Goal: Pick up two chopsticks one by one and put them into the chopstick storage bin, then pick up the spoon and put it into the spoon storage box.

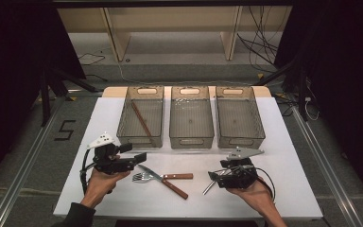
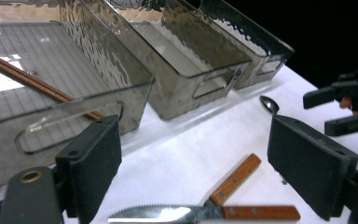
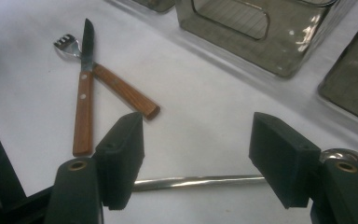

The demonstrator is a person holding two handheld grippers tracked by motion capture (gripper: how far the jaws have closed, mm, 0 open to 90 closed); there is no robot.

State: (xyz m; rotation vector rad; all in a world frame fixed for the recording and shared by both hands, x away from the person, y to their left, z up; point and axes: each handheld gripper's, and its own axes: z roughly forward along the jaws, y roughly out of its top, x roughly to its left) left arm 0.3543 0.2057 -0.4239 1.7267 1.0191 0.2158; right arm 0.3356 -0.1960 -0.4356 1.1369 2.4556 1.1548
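On the white desk [image 1: 274,142], a steel spoon [image 3: 200,181] is seen lying flat between the jaws of the right claw [image 3: 196,161], its long axis running crosswise from one pad to the other. The jaws are spread and no pad is pressed on the handle. The left claw [image 2: 193,163] is held open above a knife [image 2: 205,213] and a fork [image 1: 163,177], both wooden-handled. Their handles are crossed, the tines and blade being pointed toward the left claw. Three smoky bins [image 1: 192,118] are ranged behind, a stick [image 1: 142,119] being lodged diagonally in the leftmost.
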